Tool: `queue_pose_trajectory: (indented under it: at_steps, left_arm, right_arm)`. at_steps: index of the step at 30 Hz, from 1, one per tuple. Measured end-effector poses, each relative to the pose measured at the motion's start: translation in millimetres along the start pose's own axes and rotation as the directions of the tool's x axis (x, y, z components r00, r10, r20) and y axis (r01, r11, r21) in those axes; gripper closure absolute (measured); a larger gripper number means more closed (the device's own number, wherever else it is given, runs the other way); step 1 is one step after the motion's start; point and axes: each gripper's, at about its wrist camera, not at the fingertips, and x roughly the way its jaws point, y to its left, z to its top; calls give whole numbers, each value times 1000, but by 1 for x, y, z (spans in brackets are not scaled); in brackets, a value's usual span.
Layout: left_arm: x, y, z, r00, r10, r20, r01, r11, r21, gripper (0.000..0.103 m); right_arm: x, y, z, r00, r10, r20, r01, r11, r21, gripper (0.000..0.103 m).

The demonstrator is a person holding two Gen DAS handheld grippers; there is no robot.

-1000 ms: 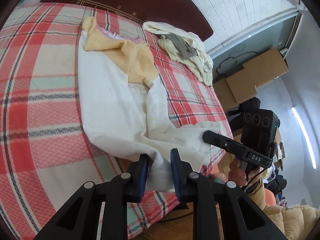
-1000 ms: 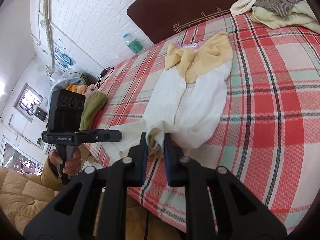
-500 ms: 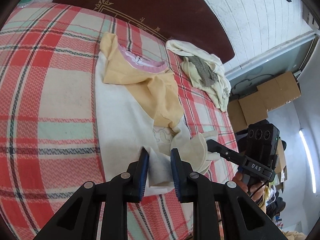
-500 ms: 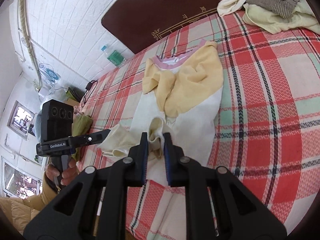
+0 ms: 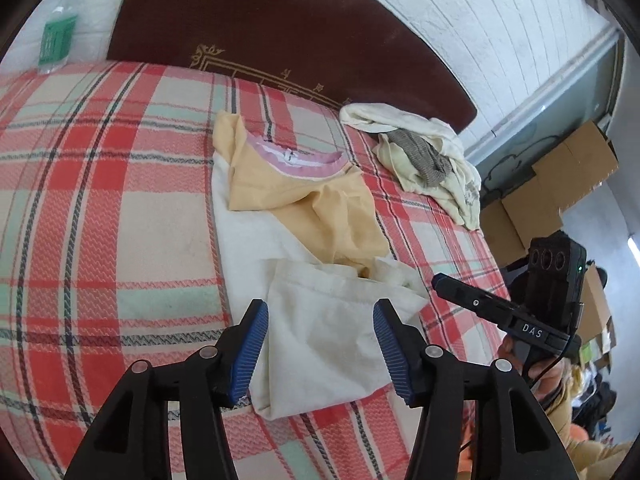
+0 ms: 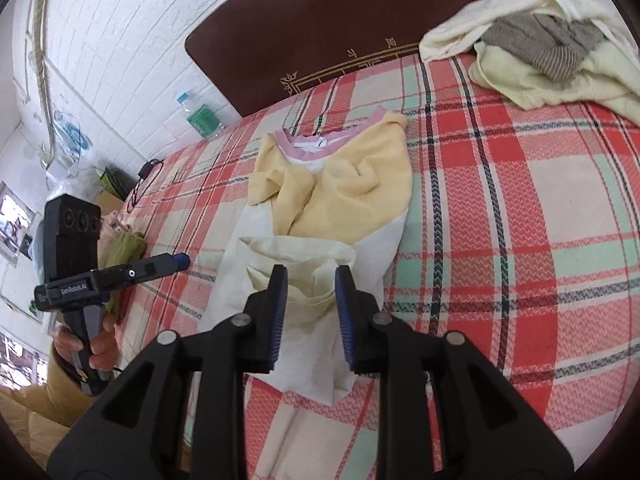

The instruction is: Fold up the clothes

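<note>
Tongs both released, left tongs [image 5: 320, 344] wide, right tongs [image 6: 311, 300] narrower, straddling folded shirt [image 5: 320, 320].

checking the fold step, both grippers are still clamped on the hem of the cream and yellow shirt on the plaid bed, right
Not quite. Both grippers are open, not clamped. In the left wrist view the left gripper has its fingers spread wide over the shirt, gripping nothing. The right wrist view shows the right gripper parted too, cloth loose between its fingers. The shirt does lie on the plaid bed, its hem folded up.
</note>
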Motion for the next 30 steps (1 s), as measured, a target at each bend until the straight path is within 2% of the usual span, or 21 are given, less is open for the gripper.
queue_pose_trajectory:
  at_steps: [3, 4, 5, 7, 10, 15, 16, 18, 19, 20, 21, 22, 23, 28, 30]
  left_arm:
    - [8, -9, -2, 999, 29, -13, -29, 998, 60, 40]
    - [11, -8, -1, 999, 36, -17, -35, 997, 66, 40]
    - [14, -6, -1, 999, 44, -18, -43, 997, 71, 40]
    - [21, 0, 3, 998, 59, -22, -57, 995, 84, 39]
    - [36, 8, 7, 997, 65, -45, -59, 992, 116, 39]
    - [59, 5, 6, 994, 26, -107, -7, 984, 180, 39]
    - [61, 3, 5, 994, 26, -110, -4, 981, 196, 39]
    - [65, 1, 3, 993, 11, -117, 14, 978, 209, 42]
    - [65, 1, 2, 993, 5, -121, 21, 977, 211, 50]
    - [65, 0, 2, 992, 3, -123, 23, 977, 210, 66]
    - [65, 0, 2, 992, 1, -125, 25, 977, 210, 75]
    - [64, 0, 2, 993, 5, -122, 21, 977, 210, 89]
    - [60, -1, 3, 994, 4, -113, 20, 978, 210, 94]
    - [29, -9, 11, 995, -93, -45, 101, 974, 202, 94]
    - [20, -14, 17, 993, -119, -21, 121, 971, 207, 94]
  right_arm:
    - [2, 16, -7, 999, -31, -21, 28, 994, -102, 76]
    - [4, 17, -8, 998, -53, -24, 49, 991, -122, 71]
    - [7, 15, -9, 998, -63, -24, 59, 990, -125, 54]
    - [9, 8, -8, 998, -55, -11, 53, 993, -109, 33]
    - [14, -5, -7, 1000, -8, -12, 7, 996, -84, 32]
    - [34, -9, -10, 998, 28, -64, -35, 994, -100, 32]
    - [37, -8, -10, 997, 29, -66, -36, 993, -108, 34]
    - [43, -6, -10, 996, 31, -78, -41, 991, -128, 50]
    - [45, -4, -11, 996, 30, -84, -42, 989, -141, 64]
    - [47, -2, -11, 996, 28, -90, -42, 987, -154, 75]
    - [48, -1, -11, 995, 19, -94, -35, 985, -167, 80]
    - [46, 0, -11, 996, 11, -93, -27, 985, -170, 86]
    - [42, 2, -10, 997, 8, -80, -22, 984, -177, 87]
    - [6, 15, -4, 1000, 23, 2, -22, 978, -209, 91]
    - [0, 23, 1, 1000, 5, 25, 1, 970, -242, 91]
